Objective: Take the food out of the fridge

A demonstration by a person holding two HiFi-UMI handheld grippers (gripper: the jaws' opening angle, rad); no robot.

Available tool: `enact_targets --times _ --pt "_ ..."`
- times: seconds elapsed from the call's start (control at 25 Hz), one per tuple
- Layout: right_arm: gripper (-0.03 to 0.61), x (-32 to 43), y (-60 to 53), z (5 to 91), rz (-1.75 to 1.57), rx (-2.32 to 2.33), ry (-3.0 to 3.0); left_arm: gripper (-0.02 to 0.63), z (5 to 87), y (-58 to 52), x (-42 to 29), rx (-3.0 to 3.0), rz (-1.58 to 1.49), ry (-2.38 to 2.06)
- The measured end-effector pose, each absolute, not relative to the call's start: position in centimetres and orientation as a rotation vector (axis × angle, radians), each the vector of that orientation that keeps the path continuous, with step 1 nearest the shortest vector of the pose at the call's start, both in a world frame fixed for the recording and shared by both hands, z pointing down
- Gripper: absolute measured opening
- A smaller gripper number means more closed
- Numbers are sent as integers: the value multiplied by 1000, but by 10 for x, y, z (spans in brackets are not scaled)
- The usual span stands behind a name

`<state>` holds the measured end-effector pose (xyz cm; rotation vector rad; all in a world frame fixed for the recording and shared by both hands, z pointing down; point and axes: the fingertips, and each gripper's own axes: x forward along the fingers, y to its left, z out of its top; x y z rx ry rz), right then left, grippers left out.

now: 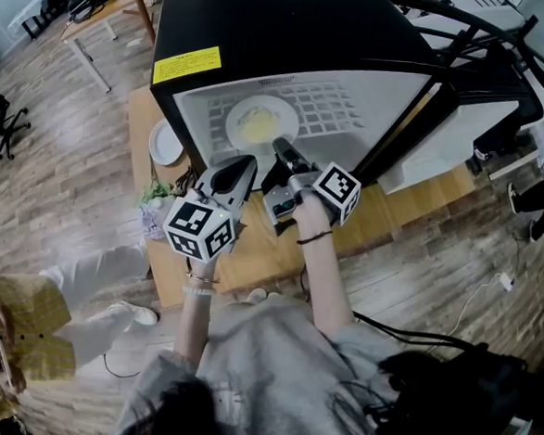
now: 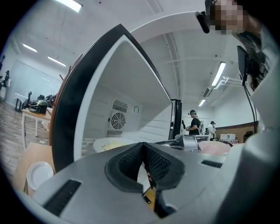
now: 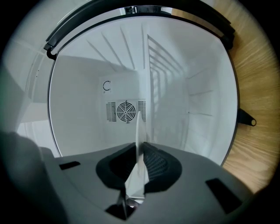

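The plate of food (image 1: 258,123) sits inside the open fridge (image 1: 266,35) on the table (image 1: 413,199). The right gripper (image 1: 282,149) reaches in, its fingers clamped on the plate's near rim. The left gripper (image 1: 240,171) hovers just left of it at the fridge mouth, fingers pressed together on nothing.

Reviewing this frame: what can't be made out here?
- What the food is: head view, too small and pale.
- Food in right gripper view: the plate shows edge-on in the right claw.
- Left gripper view: left claw covers the plate's front.
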<state>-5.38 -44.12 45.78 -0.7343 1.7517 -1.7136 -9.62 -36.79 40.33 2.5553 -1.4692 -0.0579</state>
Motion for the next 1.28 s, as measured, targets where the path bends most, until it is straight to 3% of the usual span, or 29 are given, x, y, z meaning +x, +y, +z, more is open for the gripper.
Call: enact_targets --times 1.28 --pt "43 -12 -396 419 -1658 -640 1753 8 374 -327 -57 2714 -79 -1336"
